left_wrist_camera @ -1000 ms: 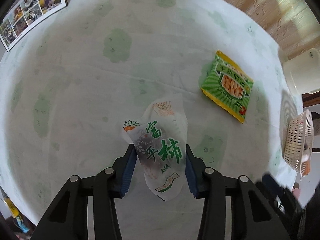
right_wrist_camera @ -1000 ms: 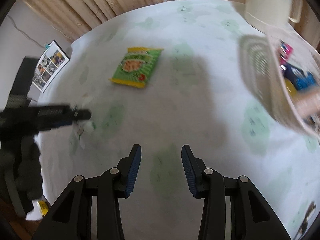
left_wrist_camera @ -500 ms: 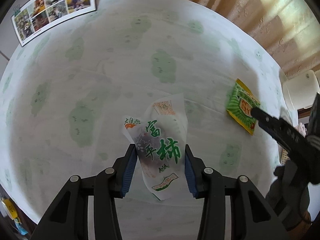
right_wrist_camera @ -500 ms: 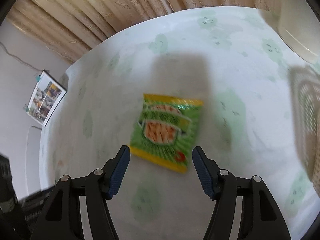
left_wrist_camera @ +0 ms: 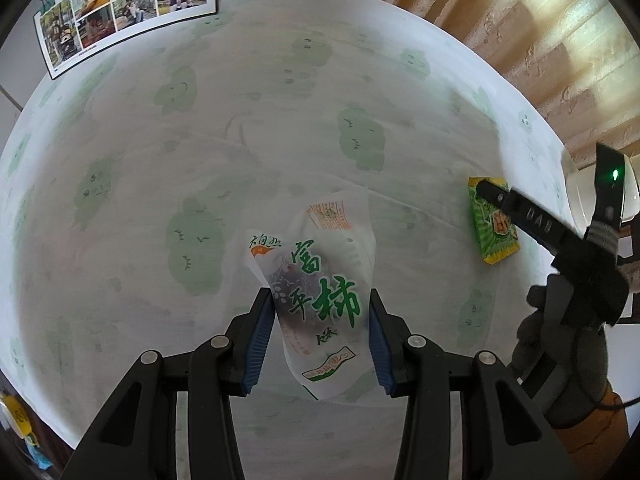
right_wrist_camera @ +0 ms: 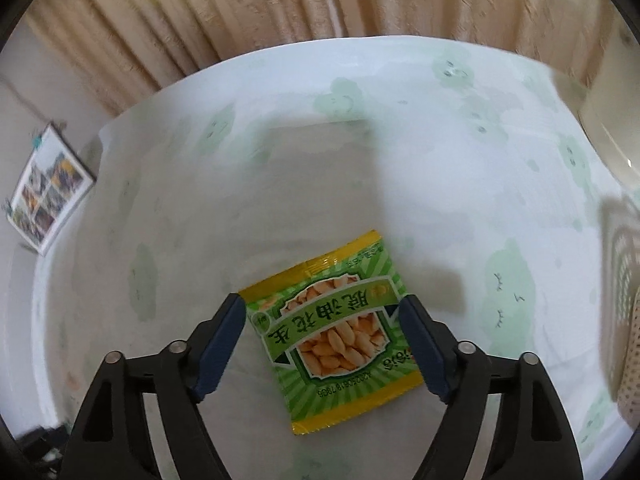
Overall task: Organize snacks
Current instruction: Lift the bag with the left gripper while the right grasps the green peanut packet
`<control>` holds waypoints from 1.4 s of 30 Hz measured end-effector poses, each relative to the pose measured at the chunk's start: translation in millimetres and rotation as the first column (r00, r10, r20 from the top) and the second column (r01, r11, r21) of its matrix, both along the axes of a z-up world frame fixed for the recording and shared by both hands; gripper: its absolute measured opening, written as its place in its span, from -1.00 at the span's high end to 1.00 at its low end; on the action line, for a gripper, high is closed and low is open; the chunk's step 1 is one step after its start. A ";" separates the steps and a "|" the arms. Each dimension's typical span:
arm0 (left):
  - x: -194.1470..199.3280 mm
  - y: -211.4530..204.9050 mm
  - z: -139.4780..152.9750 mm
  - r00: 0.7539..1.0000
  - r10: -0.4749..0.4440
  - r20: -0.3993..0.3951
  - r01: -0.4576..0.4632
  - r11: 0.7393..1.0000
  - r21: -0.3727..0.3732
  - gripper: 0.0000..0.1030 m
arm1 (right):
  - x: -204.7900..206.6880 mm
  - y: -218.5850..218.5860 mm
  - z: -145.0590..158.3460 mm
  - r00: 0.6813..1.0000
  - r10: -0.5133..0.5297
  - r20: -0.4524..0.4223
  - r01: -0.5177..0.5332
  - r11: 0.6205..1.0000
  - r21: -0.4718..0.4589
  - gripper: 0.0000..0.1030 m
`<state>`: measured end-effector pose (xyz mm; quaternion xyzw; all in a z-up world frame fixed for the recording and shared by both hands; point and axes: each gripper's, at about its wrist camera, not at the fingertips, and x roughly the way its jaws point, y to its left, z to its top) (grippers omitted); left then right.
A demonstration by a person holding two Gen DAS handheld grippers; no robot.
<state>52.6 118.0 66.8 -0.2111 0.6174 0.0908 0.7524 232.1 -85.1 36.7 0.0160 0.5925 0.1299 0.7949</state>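
1. Beige curtains (right_wrist_camera: pixel 248 20) hang behind a table covered with a white tablecloth (left_wrist_camera: pixel 280 100) printed with pale green smiling clouds.
2. In the left wrist view, a white persimmon snack bag (left_wrist_camera: pixel 320 300) with large green characters and an orange corner mark stands between the blue pads of the left gripper (left_wrist_camera: pixel 322 344). The pads press on both sides of the bag at a narrow opening, so the bag is held and hangs above the cloth.
3. In the right wrist view, a green peanut packet (right_wrist_camera: pixel 338 334) with yellow edges lies flat on the tablecloth, turned at a slant, its print upside down from this camera.
4. The right gripper (right_wrist_camera: pixel 322 340) points down over that packet with its jaws opening wide. The packet lies between the blue pads; the left pad stands just clear of its edge, and the right pad sits at its other edge without squeezing it.
5. From the left wrist view, the same peanut packet (left_wrist_camera: pixel 494 220) shows far to the right near the table edge, partly crossed by the black body of the right gripper, which a gloved hand (left_wrist_camera: pixel 560 344) holds.
6. A pale perforated basket (right_wrist_camera: pixel 624 280) shows at the right edge of the right wrist view, blurred.
7. A photo collage poster (left_wrist_camera: pixel 124 4) hangs on the wall beyond the table's far left corner.
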 end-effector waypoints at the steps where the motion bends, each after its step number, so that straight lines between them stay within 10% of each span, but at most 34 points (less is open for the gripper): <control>1: -0.3 1.9 -0.2 1.000 0.004 0.001 -0.004 1.000 -0.001 0.21 | -3.1 1.5 -0.2 1.000 0.024 0.009 -0.024 1.000 -0.006 -0.57; 11: 0.6 -0.7 -0.2 1.000 0.004 0.002 -0.004 1.000 -0.007 0.21 | -34.1 15.4 -5.5 0.933 0.355 0.059 -0.342 0.927 -0.155 -0.59; 27: 3.5 -21.6 12.0 0.999 -0.040 0.020 0.039 0.999 0.011 0.20 | -51.5 20.1 17.2 0.939 0.332 0.088 -0.320 0.939 -0.125 0.26; 30: 2.9 -26.2 12.9 0.998 -0.050 0.023 0.050 0.999 0.008 0.20 | -45.2 14.1 10.3 0.948 0.313 0.058 -0.305 0.945 -0.118 0.09; 33: 0.5 -26.1 12.0 0.999 -0.049 0.017 0.049 0.999 0.007 0.21 | -41.8 11.6 7.2 0.944 0.323 0.066 -0.311 0.939 -0.147 -0.56; 42: -2.9 -13.4 9.1 1.000 -0.019 0.012 0.019 1.000 0.003 0.21 | -29.2 29.7 -10.1 0.910 0.411 0.058 -0.390 0.895 -0.216 -0.70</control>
